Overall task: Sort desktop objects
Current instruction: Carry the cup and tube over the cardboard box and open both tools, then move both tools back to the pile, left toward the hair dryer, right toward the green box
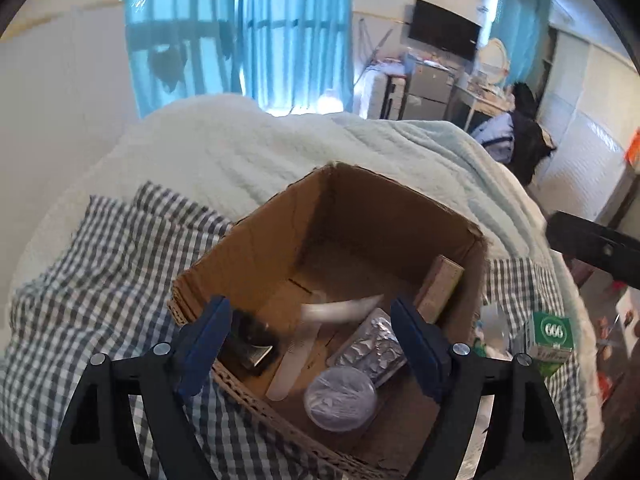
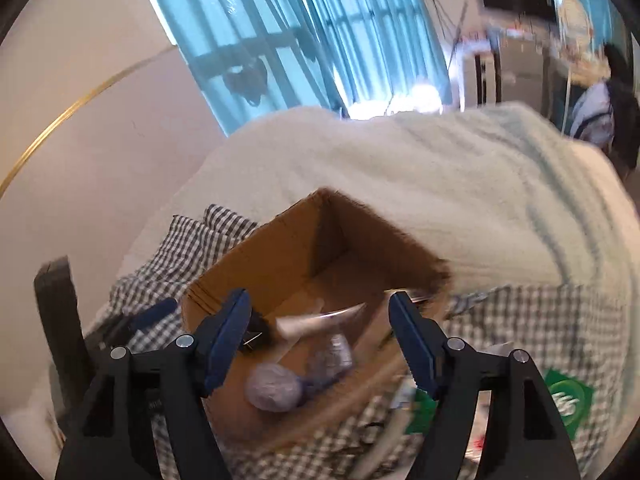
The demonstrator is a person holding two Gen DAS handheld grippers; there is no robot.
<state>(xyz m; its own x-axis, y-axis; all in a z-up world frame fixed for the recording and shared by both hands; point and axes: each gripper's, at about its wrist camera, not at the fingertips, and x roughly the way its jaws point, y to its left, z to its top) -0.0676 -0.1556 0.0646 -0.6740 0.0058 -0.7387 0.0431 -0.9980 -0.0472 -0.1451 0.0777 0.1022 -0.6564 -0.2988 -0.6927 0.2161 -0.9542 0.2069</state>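
Over the cardboard box (image 1: 280,240), both grippers' jaws stand spread, pinching nothing (a blurred white piece (image 1: 340,310) between).

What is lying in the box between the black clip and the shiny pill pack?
A white comb, lying flat between the black clip and pill pack, seen from the left wrist.

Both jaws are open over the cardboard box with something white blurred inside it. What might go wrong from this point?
1. The blurred white piece looks to be mid-fall; it may land across the foil blister pack or the round lidded container.
2. The cardboard box sits on soft checked bedding, so a nudge could tip it.
3. The green carton stands outside near the bedding's edge and may slide off.
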